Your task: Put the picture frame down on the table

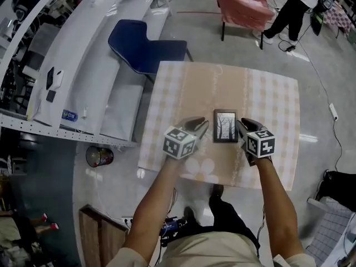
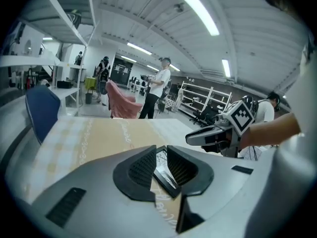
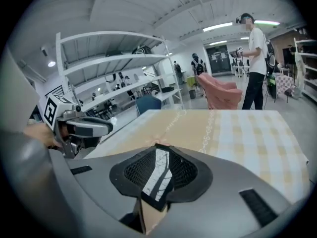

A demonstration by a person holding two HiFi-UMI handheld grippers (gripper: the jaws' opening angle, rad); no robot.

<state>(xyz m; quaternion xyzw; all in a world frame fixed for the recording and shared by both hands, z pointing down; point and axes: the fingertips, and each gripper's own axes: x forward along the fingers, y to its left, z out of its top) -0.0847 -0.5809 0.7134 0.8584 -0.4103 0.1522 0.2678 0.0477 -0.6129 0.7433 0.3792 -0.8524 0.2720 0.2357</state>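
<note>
Holding one picture frame (image 1: 225, 125) between them, two grippers meet over the near middle of the tabletop (image 1: 183, 88). The left gripper (image 1: 203, 125) is closed narrowly on the frame's left edge, and the right gripper (image 1: 240, 127) is clamped on its right edge. This is probably to keep the frame level and picture-side up for setting down. Whether its back touches the tabletop yet cannot be told. In all: one frame, two grippers, one blue chair (image 1: 146, 46) at the far left.
</note>
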